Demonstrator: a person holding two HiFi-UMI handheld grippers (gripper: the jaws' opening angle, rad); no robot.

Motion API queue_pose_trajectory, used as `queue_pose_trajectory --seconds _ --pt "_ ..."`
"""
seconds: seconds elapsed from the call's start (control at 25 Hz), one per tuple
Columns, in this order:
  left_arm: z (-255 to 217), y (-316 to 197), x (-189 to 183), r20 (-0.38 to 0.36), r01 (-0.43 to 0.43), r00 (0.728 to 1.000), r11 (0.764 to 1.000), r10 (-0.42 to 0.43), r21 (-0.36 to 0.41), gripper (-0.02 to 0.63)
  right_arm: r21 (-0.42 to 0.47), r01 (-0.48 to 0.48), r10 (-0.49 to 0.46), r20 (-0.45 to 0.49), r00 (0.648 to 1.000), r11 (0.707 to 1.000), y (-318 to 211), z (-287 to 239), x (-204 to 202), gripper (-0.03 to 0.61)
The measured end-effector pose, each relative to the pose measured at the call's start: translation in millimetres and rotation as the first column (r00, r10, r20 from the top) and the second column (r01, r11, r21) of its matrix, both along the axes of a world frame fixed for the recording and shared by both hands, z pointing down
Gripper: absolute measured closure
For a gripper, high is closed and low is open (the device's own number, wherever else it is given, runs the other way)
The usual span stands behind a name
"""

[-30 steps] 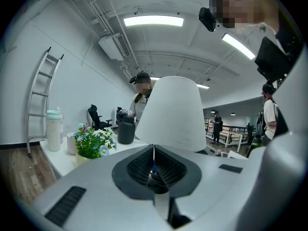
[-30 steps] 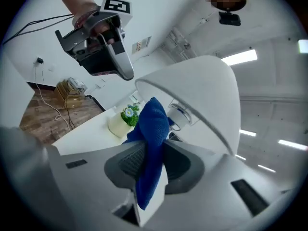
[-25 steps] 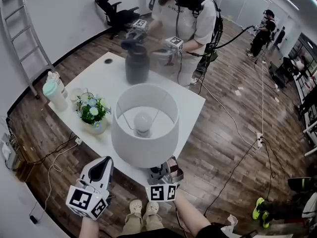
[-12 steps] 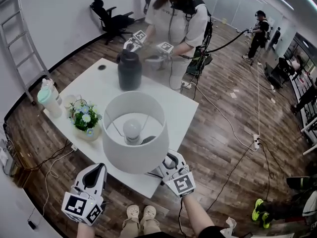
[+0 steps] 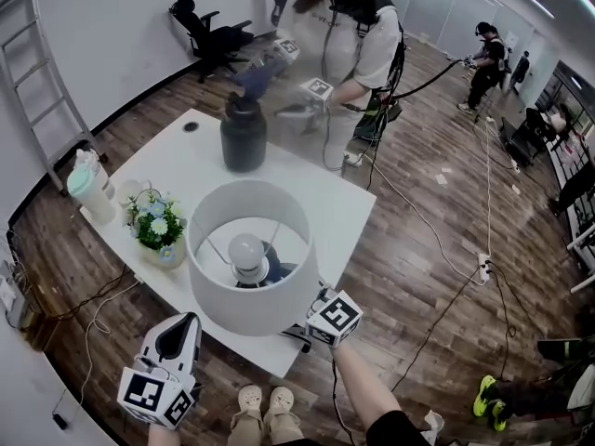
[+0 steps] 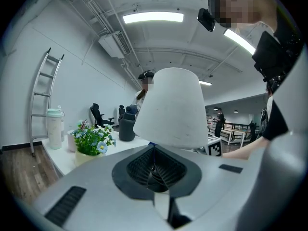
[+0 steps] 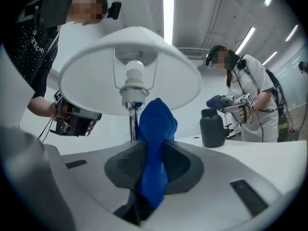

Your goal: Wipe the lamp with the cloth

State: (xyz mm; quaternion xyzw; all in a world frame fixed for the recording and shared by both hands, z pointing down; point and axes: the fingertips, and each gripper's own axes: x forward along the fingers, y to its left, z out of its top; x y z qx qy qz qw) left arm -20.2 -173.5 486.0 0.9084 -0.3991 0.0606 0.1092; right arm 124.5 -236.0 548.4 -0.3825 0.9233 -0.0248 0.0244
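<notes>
Could tip the lamp (image 5: pixel 251 300) off the bench (image 5: pixel 307 193) edge, lower centre, if shoved with the cloth (image 7: pixel 156 129) pinched in the right gripper (image 7: pixel 153 177) jaws; no steadying from the left gripper (image 6: pixel 155 170), jaws pressed together, empty.

One white lamp (image 5: pixel 246 254) was there, one blue cloth (image 7: pixel 155 143), one dark jug (image 5: pixel 244 136), one pot of flowers (image 5: pixel 156 230), one lidded cup (image 5: pixel 88 186), one white table (image 5: pixel 325 203).

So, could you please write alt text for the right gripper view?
The right gripper, jaws shut on a bunched blue cloth, points up under a white lampshade toward its bulb. Behind, another person stands by a dark grey jar on the white table.
</notes>
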Motion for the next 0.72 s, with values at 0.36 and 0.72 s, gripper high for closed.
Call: queue_pose_trajectory --seconds 0.36,0.72 --pt "5.2 3.9 2.0 -0.001 -0.001 1.0 1.0 0.001 -0.012 0.601 -0.131 -0.068 0.023 -0.32 0.947 0.989 -1.8 51.9 2.8 0.492" --pt "10.5 17.5 7.7 0.001 -0.027 1.0 0.999 0.027 -0.031 0.601 -0.215 -0.401 0.298 -0.389 0.871 0.89 29.4 62.6 85.2 0.494"
